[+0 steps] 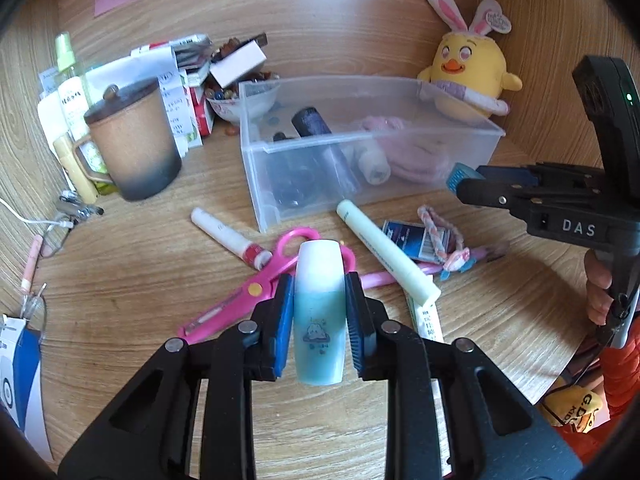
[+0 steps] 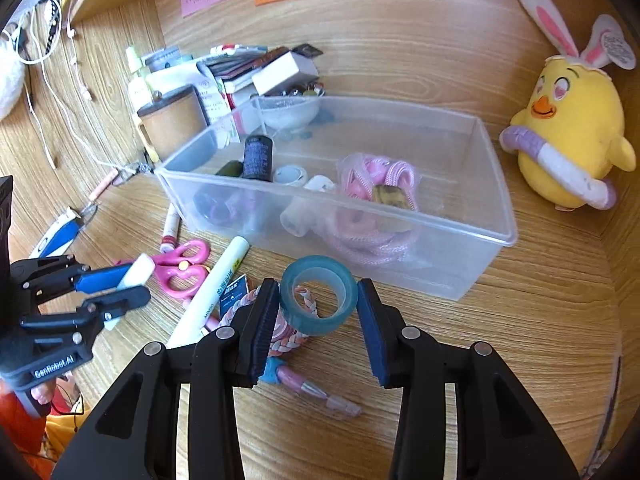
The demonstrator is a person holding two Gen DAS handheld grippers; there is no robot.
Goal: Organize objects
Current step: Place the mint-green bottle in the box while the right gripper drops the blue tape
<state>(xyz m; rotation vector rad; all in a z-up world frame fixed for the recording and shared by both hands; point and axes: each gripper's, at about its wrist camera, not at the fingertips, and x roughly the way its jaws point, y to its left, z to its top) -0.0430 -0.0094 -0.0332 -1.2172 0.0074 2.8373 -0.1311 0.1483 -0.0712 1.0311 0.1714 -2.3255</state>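
Observation:
My left gripper is shut on a small blue-and-white bottle and holds it above the desk, in front of the clear plastic bin. In the right wrist view the left gripper shows at the left with the bottle. My right gripper holds a teal tape roll between its pads, just in front of the bin. The right gripper also shows in the left wrist view with the tape. The bin holds a dark bottle, white rolls and pink cord.
On the desk lie pink scissors, a white tube, a pale green tube, a braided band, a blue card and a pink pen. A brown lidded mug, boxes and a yellow chick plush stand around the bin.

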